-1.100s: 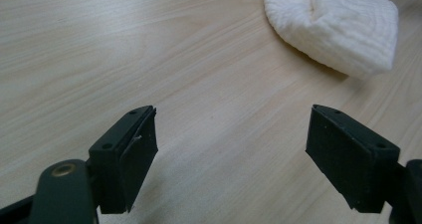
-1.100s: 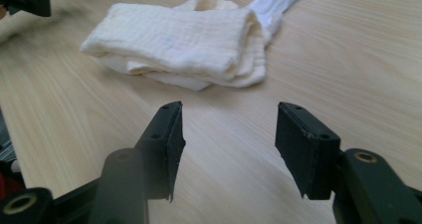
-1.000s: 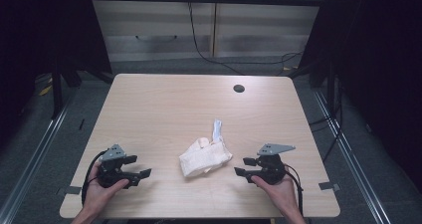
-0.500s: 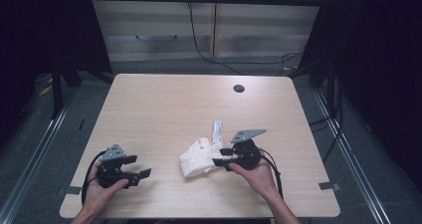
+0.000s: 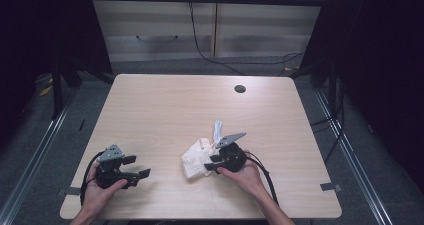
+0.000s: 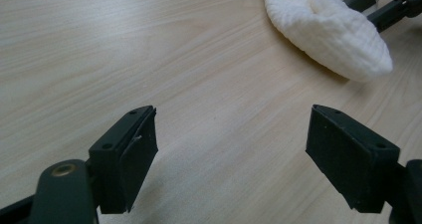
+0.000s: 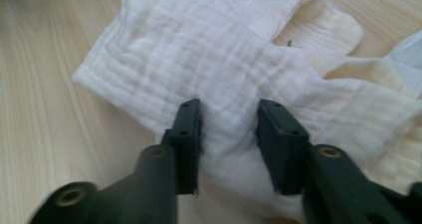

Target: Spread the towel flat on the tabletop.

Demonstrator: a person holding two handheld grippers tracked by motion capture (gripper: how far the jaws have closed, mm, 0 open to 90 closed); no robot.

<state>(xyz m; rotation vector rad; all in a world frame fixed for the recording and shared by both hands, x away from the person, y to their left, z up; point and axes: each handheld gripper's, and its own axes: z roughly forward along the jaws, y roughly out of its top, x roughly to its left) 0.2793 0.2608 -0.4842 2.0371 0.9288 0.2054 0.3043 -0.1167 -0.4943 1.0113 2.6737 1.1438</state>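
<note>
A crumpled white cloth [image 5: 196,159] lies on the wooden table [image 5: 165,110], right of the middle and near the front. My right gripper [image 5: 209,164] is at the cloth's right side. In the right gripper view its jaws [image 7: 229,119] stand close together with a ridge of the cloth [image 7: 209,50] pinched between them. My left gripper [image 5: 140,167] rests at the front left, well apart from the cloth. Its jaws [image 6: 231,134] are wide open over bare wood. The cloth [image 6: 333,32] and the right gripper [image 6: 383,5] show farther off in that view.
A thin pale strip [image 5: 217,130] sticks out from the cloth's far side. A dark round hole [image 5: 240,89] sits near the table's back right. Dark floor, rails and cables surround the table.
My right gripper moved left from the table's front right to the cloth and narrowed its jaws on a fold. The left gripper stayed put.
</note>
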